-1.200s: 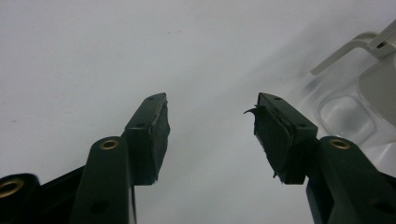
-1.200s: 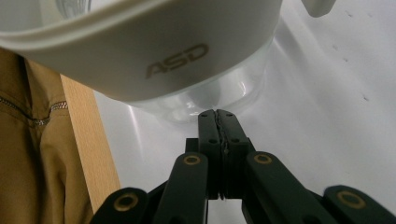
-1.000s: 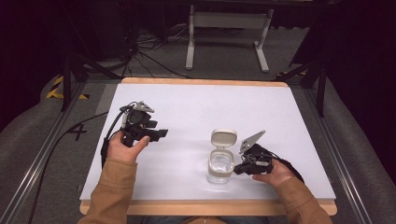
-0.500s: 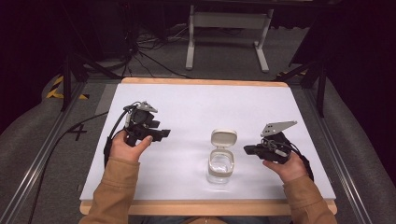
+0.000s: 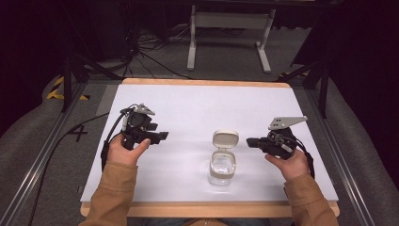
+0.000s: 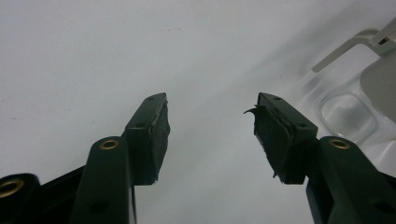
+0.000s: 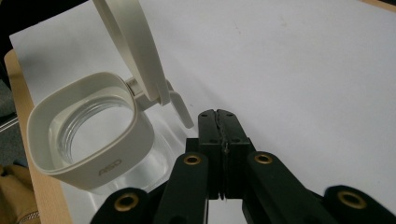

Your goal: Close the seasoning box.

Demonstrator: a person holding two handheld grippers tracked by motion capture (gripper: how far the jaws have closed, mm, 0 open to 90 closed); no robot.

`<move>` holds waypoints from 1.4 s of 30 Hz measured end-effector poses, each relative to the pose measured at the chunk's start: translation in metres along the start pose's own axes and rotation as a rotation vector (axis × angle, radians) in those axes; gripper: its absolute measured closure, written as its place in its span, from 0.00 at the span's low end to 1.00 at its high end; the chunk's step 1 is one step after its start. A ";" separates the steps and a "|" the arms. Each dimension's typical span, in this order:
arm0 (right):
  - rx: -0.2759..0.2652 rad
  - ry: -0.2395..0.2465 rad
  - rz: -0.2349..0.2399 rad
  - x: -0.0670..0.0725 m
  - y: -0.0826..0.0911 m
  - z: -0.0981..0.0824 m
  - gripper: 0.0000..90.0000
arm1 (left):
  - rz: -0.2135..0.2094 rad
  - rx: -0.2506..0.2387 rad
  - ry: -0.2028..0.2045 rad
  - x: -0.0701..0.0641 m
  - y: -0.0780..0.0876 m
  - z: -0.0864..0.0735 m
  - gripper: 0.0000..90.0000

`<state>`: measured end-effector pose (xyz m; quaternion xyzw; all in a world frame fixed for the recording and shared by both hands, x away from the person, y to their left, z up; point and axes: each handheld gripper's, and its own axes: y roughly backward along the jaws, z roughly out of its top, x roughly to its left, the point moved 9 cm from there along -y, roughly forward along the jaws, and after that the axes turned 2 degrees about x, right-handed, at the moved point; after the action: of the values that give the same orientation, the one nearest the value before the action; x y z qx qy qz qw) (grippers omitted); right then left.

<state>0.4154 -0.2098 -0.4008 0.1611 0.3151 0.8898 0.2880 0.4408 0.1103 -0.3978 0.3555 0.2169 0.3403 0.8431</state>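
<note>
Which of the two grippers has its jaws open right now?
The left gripper: its jaws stand apart, while the right gripper has its jaws pressed together.

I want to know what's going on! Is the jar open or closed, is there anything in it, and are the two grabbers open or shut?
Jar: upright, open, looks empty.
Lid: flipped up, attached at its hinge.
Left gripper: open, holding nothing.
Right gripper: shut, holding nothing, beside the jar.
</note>
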 end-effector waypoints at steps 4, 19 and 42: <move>-0.021 0.010 0.000 -0.001 -0.001 0.004 0.99 | 0.004 -0.001 0.003 0.000 0.002 -0.003 0.50; -0.028 0.039 0.050 0.000 -0.019 0.022 0.99 | 0.030 0.004 0.019 0.006 0.019 -0.025 0.50; -0.025 0.077 0.070 0.010 -0.025 0.028 0.98 | 0.035 0.003 0.038 0.007 0.022 -0.028 0.50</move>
<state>0.4308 -0.1744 -0.3955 0.1342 0.3088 0.9088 0.2465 0.4195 0.1392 -0.4008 0.3540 0.2271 0.3611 0.8323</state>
